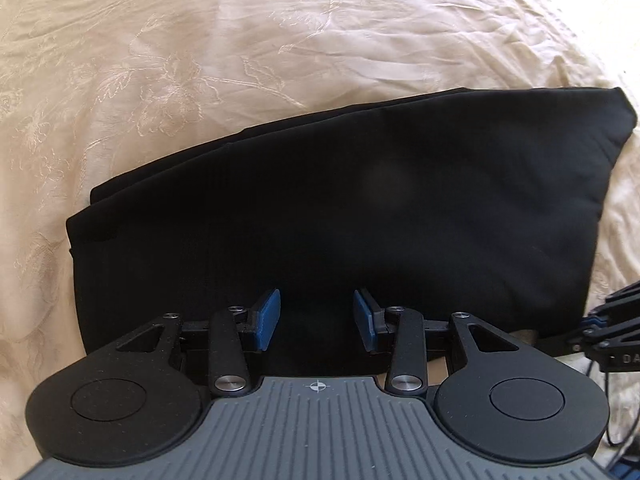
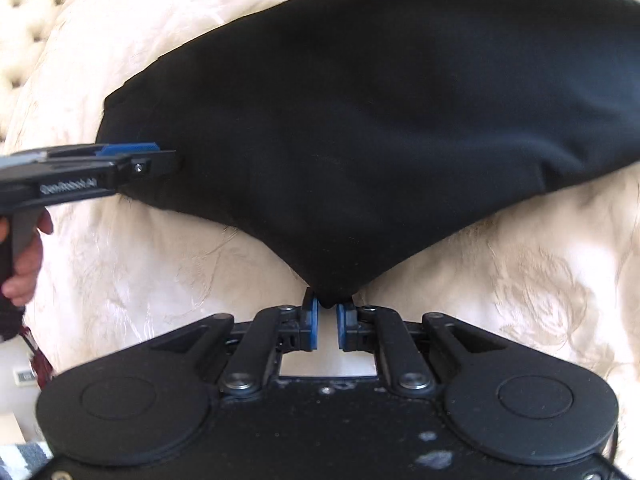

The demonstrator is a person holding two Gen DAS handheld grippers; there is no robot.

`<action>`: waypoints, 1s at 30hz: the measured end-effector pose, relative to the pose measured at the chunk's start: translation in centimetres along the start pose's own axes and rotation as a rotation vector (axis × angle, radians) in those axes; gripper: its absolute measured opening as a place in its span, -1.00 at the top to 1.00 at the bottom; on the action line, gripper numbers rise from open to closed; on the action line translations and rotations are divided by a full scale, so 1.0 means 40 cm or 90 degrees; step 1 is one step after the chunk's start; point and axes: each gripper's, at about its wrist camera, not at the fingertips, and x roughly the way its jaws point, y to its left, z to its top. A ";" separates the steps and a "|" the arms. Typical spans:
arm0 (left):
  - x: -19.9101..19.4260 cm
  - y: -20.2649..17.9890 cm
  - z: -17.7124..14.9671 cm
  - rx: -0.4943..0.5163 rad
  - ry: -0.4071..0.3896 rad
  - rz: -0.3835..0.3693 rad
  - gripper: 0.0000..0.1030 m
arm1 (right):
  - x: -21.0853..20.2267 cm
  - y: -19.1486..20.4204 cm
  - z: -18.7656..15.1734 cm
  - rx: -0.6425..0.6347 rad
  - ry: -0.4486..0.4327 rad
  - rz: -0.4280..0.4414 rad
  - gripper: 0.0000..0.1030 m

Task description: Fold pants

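The black pants (image 1: 340,208) lie folded in layers on a cream bedspread (image 1: 160,60). My left gripper (image 1: 317,314) is open, its blue pads (image 1: 267,316) spread over the near edge of the pants with nothing between them. In the right wrist view the pants (image 2: 380,112) fill the middle, and my right gripper (image 2: 327,307) is shut on a pulled-out corner of the pants. The left gripper also shows in the right wrist view (image 2: 156,156) at the pants' left edge, held by a hand (image 2: 24,264).
The embroidered cream bedspread (image 2: 520,280) surrounds the pants on all sides. A tufted headboard or cushion (image 2: 24,20) shows at upper left in the right wrist view. The right gripper's side (image 1: 612,332) and cables (image 1: 616,420) sit at the lower right of the left wrist view.
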 end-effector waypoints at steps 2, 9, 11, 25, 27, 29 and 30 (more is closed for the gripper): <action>-0.014 0.021 0.010 -0.017 -0.012 -0.002 0.24 | -0.017 0.005 -0.019 0.010 -0.019 -0.009 0.77; -0.097 0.138 0.023 -0.087 -0.082 0.045 0.23 | -0.072 0.028 -0.078 0.012 -0.064 -0.006 0.69; -0.113 0.182 0.017 -0.129 -0.100 0.053 0.23 | -0.079 0.036 -0.080 0.008 -0.068 -0.009 0.68; -0.040 0.279 0.030 -0.237 -0.056 0.085 0.03 | -0.084 0.042 -0.064 0.015 -0.077 -0.021 0.67; -0.040 0.285 0.024 -0.260 -0.061 0.088 0.01 | -0.082 0.046 -0.069 0.017 -0.084 -0.029 0.66; -0.031 0.296 0.021 -0.288 -0.056 0.067 0.01 | -0.085 0.046 -0.075 0.020 -0.090 -0.030 0.61; -0.027 0.296 0.021 -0.291 -0.052 0.058 -0.02 | -0.084 0.045 -0.076 0.022 -0.091 -0.030 0.60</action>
